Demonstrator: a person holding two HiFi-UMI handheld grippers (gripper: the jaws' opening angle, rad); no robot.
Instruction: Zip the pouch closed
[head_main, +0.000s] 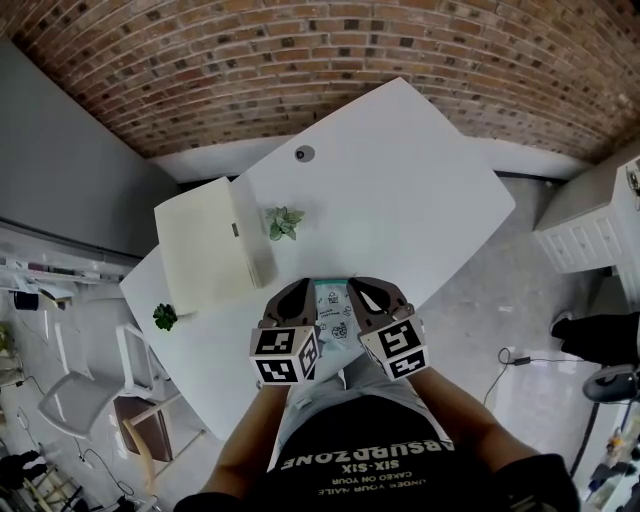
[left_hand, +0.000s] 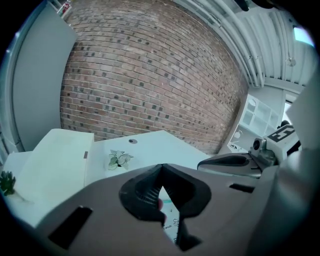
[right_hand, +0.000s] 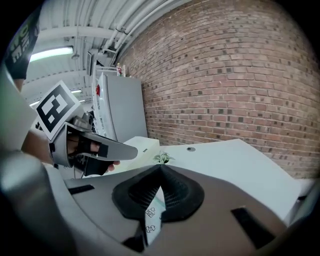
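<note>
Head view: the left claw (head_main: 300, 292) and the right claw (head_main: 368, 291) are holding the pouch (head_main: 332, 312) between them. Each is pinching one side edge, above the near part of the desk (head_main: 420, 200) and close to the person's body. The pouch is hanging just inside both claw tips.

Left gripper view: the left claw (left_hand: 160, 172) is clamping shut on the pouch (left_hand: 171, 220), whose printed fabric is showing in the gap behind its tips. A small pink bit is sitting against one pad; whether it is the slider I cannot tell.

Right gripper view: the right claw (right_hand: 161, 172) is pinching the pouch's edge (right_hand: 151, 216) just behind its tips, jaws together on it.

The step in hand is probably stretching the pouch taut before running the slider. Doing it well likely means one claw anchoring the fabric at the zip's end while the other is gripping the pull itself, not the cloth. The pull should be going straight along the zip line. Slack fabric between the claws would probably be bunching and jamming the slider.
</note>
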